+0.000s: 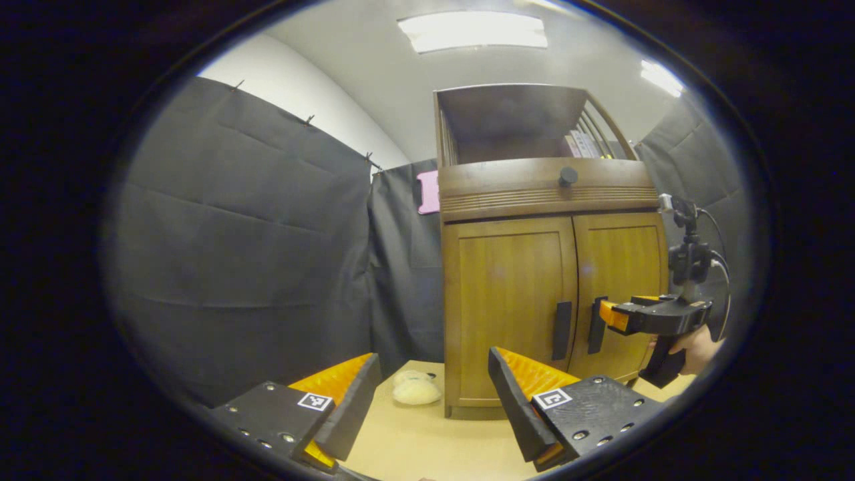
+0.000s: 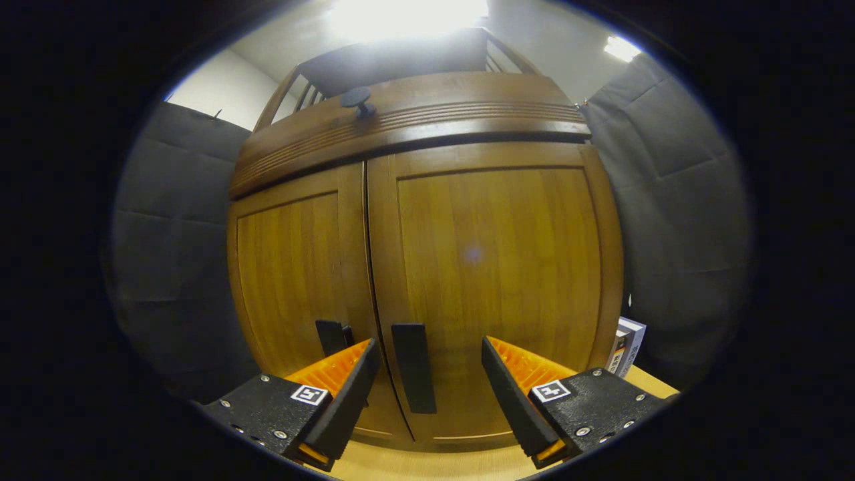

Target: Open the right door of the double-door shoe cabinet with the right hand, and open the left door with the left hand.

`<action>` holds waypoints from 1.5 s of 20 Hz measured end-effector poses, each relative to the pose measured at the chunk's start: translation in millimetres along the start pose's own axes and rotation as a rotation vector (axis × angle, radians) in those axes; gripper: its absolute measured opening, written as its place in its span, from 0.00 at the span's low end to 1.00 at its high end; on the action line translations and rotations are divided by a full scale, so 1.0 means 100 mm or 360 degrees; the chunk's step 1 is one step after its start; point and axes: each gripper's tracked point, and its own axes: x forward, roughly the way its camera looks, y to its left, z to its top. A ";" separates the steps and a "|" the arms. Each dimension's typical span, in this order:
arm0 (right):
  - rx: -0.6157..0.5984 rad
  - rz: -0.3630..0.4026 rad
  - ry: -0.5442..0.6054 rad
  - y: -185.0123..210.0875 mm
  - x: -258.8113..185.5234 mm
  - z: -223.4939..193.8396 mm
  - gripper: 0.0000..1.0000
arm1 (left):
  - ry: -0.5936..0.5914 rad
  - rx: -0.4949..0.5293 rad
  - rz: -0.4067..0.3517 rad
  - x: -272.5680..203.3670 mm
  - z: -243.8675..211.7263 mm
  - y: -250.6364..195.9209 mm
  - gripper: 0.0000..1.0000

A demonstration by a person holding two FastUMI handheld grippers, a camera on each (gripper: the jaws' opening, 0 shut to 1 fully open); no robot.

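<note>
A wooden shoe cabinet (image 1: pixel 534 194) stands on a pale tabletop with both doors closed. Its left door (image 1: pixel 507 300) and right door (image 1: pixel 618 280) each carry a dark vertical handle near the centre seam: left handle (image 1: pixel 562 330), right handle (image 1: pixel 596 325). In the left gripper view my left gripper (image 1: pixel 434 394) is open, well short of the cabinet and left of its front. My right gripper (image 1: pixel 609 315), held by a hand, reaches in from the right with its tips at the right handle. In the right gripper view my right gripper (image 2: pixel 427 374) is open, with the right handle (image 2: pixel 413 376) between its fingers.
A fluffy cream object (image 1: pixel 415 389) lies on the tabletop (image 1: pixel 427 441) left of the cabinet's base. A drawer with a round knob (image 1: pixel 568 176) sits above the doors, with a slatted shelf on top. A small box (image 2: pixel 628 347) stands right of the cabinet.
</note>
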 end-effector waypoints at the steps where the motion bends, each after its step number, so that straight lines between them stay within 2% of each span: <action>1: -0.0005 0.0008 0.0006 0.02 0.06 -0.06 0.95 | -0.0005 0.0011 0.0018 -0.02 0.04 0.02 0.93; 3: -0.0015 0.0021 0.0023 0.08 0.14 -0.16 0.94 | -0.0011 0.0038 0.0050 -0.08 0.13 0.03 0.93; 7: -0.0073 0.0036 0.0079 0.23 0.32 -0.30 0.82 | 0.0001 0.0064 0.0098 -0.13 0.25 0.02 0.93; 10: -0.0087 -0.0004 0.0129 0.17 0.41 -0.49 0.64 | 0.0018 0.0093 0.0125 -0.16 0.33 0.02 0.93; 12: -0.0068 -0.0025 0.0137 0.16 0.44 -0.53 0.48 | 0.0030 0.0095 0.0136 -0.17 0.32 0.00 0.93; 13: -0.0053 -0.0032 0.0137 0.16 0.46 -0.52 0.45 | 0.0037 0.0091 0.0139 -0.16 0.28 0.01 0.93; 14: -0.0043 -0.0039 0.0142 0.16 0.48 -0.53 0.37 | 0.0043 0.0087 0.0140 -0.15 0.26 0.02 0.93; 20: 0.0003 -0.0021 0.0208 0.17 0.42 -0.52 0.27 | 0.0037 0.0091 0.0137 -0.17 0.28 0.03 0.93; 30: -0.0025 0.0030 0.0213 0.12 -0.08 -0.50 0.28 | 0.0023 0.0012 -0.0017 -0.08 0.15 0.05 0.93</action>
